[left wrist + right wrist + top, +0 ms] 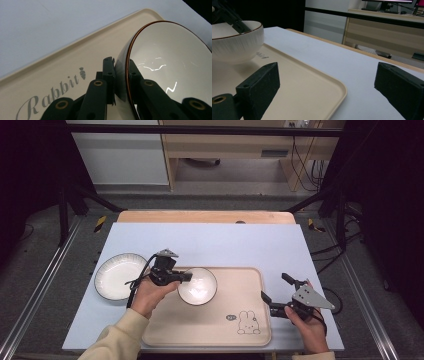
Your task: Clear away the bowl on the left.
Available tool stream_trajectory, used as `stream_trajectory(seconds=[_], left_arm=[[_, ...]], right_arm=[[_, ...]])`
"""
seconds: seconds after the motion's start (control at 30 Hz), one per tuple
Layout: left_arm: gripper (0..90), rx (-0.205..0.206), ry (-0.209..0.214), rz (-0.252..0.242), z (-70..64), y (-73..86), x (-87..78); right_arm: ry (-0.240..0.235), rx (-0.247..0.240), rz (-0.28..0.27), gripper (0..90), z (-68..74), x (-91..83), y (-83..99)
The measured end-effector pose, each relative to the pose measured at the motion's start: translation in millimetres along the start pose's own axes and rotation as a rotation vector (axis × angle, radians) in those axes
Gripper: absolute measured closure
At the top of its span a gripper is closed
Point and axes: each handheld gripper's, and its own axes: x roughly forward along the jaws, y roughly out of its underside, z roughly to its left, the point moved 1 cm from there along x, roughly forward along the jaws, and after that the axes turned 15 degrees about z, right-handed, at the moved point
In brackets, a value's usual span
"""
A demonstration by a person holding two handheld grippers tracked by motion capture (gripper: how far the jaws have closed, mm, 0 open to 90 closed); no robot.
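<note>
- High view: a beige tray [210, 330] lies on the pale blue table cover [225, 240], with a rabbit drawing [248, 322] near its front right corner.
- A white bowl [197, 285] is over the far left part of the tray; if it touches the tray or is lifted, I cannot tell.
- The left gripper [186, 277] pinches the bowl's rim: in the left gripper view one jaw presses outside the wall and one inside.
- A white plate [120, 276] lies on the cover, just beside the tray's left edge.
- The right gripper [276, 287] is at the tray's right edge, jaws spread wide and holding nothing.
- In the right gripper view one jaw is over the tray, the other over the cover.
</note>
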Motion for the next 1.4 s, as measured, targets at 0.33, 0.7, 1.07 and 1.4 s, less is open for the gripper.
stream_trajectory(seconds=[0.33, 0.7, 1.07, 1.4], left_arm=[[81.6, 0.017, 0.010, 0.028, -5.3, 2.0, 8.2], [81.5, 0.054, 0.030, 0.088, -9.1, 9.5, 20.1], [81.4, 0.059, 0.036, 0.118, -9.8, 13.2, 27.5], [81.3, 0.057, 0.045, 0.127, -8.2, 14.6, 31.2]], right_arm=[[0.000, -0.002, 0.002, 6.2, -0.2, -0.1, 0.1], [0.002, 0.005, 0.005, 6.2, -0.3, -0.5, 0.0], [0.001, 0.003, 0.005, 6.2, -0.5, -0.1, 0.1], [0.000, 0.003, 0.006, 6.2, -0.4, -0.2, 0.1]])
